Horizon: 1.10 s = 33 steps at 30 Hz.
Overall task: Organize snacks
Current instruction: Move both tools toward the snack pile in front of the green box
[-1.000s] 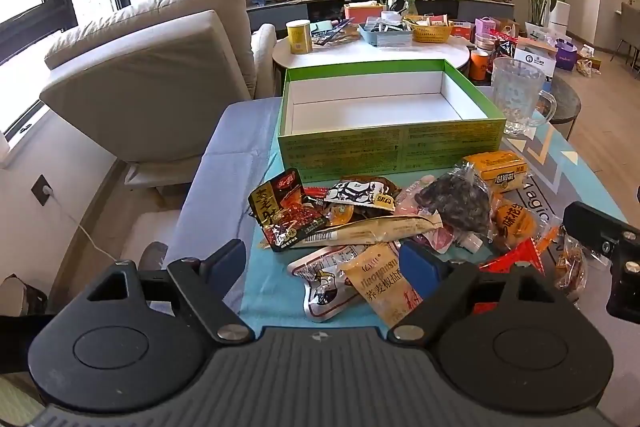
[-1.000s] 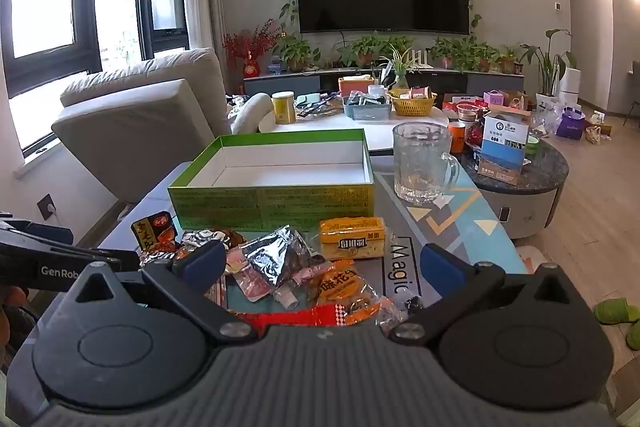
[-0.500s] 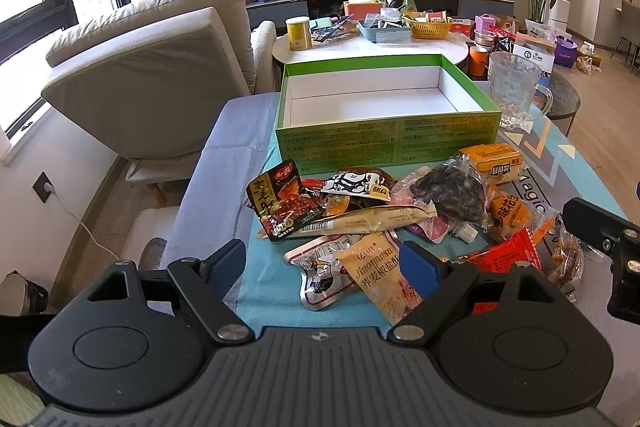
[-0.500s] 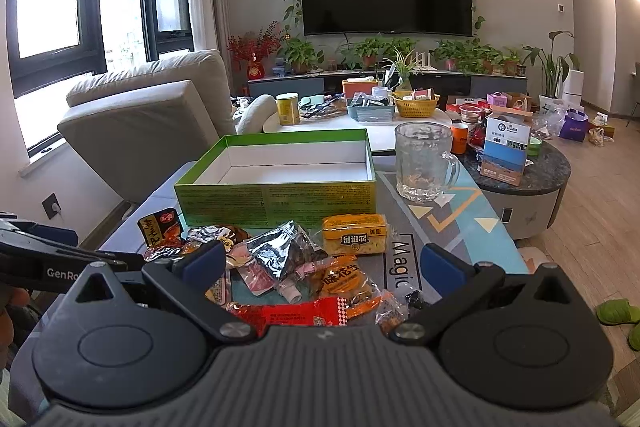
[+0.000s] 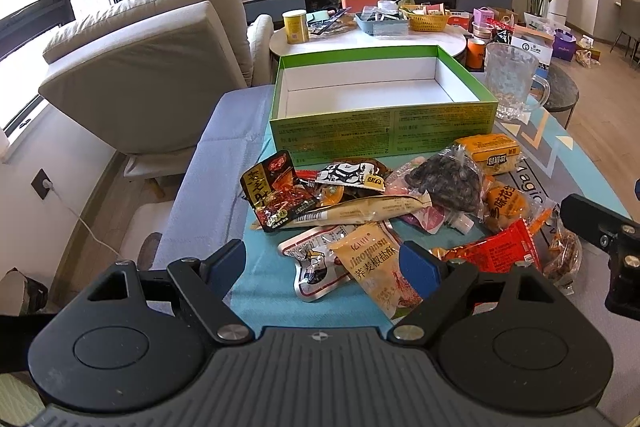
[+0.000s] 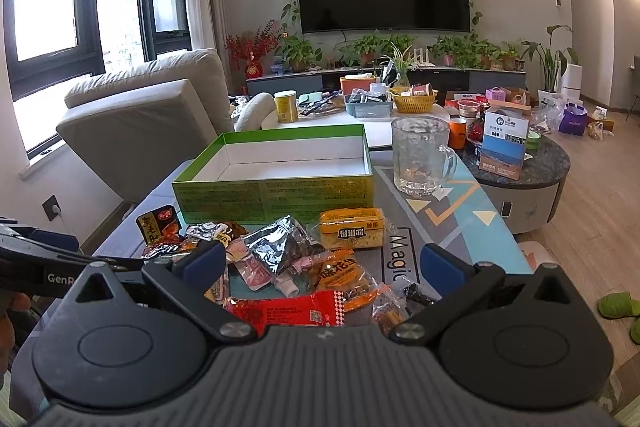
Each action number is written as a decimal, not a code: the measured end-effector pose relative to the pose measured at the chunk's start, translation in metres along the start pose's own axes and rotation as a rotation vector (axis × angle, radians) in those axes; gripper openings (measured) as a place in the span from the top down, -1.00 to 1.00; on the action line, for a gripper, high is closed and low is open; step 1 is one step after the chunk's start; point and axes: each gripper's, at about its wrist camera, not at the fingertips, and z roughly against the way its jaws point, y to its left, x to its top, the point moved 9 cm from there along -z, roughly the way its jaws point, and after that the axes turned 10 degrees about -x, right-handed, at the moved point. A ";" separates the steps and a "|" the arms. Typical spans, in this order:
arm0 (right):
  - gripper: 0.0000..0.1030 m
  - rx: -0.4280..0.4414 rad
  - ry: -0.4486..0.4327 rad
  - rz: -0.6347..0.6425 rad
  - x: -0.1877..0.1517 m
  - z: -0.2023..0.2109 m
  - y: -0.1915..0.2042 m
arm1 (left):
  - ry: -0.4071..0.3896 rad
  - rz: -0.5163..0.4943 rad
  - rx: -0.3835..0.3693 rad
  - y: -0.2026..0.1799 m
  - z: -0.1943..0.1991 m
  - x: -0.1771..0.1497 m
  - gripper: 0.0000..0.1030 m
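Opening step, nothing yet packed. Left tool (image 5: 322, 261) and right tool (image 6: 322, 263) hover with jaws apart, holding nothing. The snack pile (image 5: 400, 211) lies just ahead of both on the counter (image 5: 224, 187); the empty green box (image 5: 380, 95) stands beyond. Next move, likely: descend onto one packet and close.

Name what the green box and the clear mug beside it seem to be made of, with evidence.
Green box: probably printed cardboard, given its thin straight walls, white inside and slight sheen. Mug: looks like glass, transparent with a dimpled surface; clear plastic cannot be ruled out.
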 end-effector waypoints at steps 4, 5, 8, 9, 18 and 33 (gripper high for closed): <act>-0.16 0.001 0.005 -0.003 -0.002 -0.002 -0.001 | 0.002 0.010 0.003 0.002 -0.001 0.000 -0.62; -0.16 0.002 0.005 -0.004 -0.003 -0.002 -0.001 | 0.003 0.013 0.003 0.002 -0.002 0.000 -0.62; -0.16 0.003 0.004 -0.003 -0.003 -0.002 0.000 | 0.004 0.015 0.003 0.002 -0.002 0.000 -0.62; -0.16 0.004 0.003 -0.002 -0.003 -0.002 0.000 | 0.004 0.014 0.002 0.002 -0.002 -0.001 -0.62; -0.16 0.005 0.002 -0.001 -0.002 -0.001 0.001 | 0.007 0.014 0.000 0.000 -0.001 -0.001 -0.62; -0.16 -0.005 0.005 -0.013 -0.003 -0.002 -0.003 | 0.031 0.022 -0.009 0.001 -0.005 -0.005 -0.62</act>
